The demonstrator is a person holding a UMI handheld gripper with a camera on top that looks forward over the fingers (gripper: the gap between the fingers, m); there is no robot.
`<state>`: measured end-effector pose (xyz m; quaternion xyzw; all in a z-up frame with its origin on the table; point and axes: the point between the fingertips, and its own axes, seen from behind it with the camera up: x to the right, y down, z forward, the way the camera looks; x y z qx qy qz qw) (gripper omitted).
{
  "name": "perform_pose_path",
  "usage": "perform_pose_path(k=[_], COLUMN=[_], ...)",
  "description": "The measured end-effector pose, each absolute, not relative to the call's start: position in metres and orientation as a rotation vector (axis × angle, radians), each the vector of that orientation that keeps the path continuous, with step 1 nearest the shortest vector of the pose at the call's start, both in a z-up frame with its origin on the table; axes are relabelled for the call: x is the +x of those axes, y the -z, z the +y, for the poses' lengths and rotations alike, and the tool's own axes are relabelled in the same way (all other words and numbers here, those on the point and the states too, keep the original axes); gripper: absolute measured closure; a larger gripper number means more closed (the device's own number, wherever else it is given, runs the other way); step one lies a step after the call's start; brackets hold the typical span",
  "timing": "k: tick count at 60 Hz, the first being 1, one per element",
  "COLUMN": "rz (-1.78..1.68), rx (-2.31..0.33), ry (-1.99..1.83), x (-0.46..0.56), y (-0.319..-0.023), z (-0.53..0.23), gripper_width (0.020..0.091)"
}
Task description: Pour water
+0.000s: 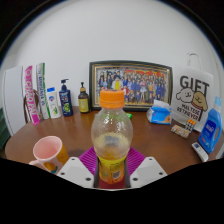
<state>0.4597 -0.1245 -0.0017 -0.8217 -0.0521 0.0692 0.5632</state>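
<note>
Tool (112, 172) clamping bottle (111, 137), bottle base hidden, pink cup (46, 151) beside.

A bottle (111, 135) stands upright on the worktop (150, 138) between the fingers of the gripper (112, 170), with a cup (47, 152) just beside it at nine o'clock. Beyond the bottle at twelve o'clock a framed picture (130, 84) leans at the wall. A row of small bottles and tubes (52, 98) stands at ten o'clock, and a sign (192, 100) with another bottle (211, 128) beside it at two o'clock.
</note>
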Motion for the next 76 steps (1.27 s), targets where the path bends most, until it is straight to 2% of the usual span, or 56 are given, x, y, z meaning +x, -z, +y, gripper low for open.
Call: perform_pose_path(k=[6, 8, 12, 15, 19, 25, 39, 46, 60, 76], rz=[-0.118, -0.12, -0.126, -0.113, -0.099, -0.09, 0.017, 0.058, 0.096, 0.09], rx=[-1.943, -1.972, -2.023, -2.061, -2.085, -2.113, -2.151, -2.171, -2.207, -2.2], ry=[-0.134, -0.122, -0.127, -0.12, -0.077, 0.012, 0.073, 0.111, 0.159, 0.176], x=[0.459, 0.459, 0.455, 0.455, 0.459, 0.462, 0.441, 0.427, 0.41, 0.402], y=[0.003, 0.006, 0.013, 0.014, 0.007, -0.013, -0.099, -0.129, -0.149, -0.158], z=[-0.124, -0.126, -0.133, -0.14, -0.152, -0.179, -0.279, -0.331, -0.395, -0.41], gripper_width=[0.0626, 0.0554, 0.0224, 0.0278, 0.0237, 0.0255, 0.0249, 0.0251, 0.0251, 0.0251])
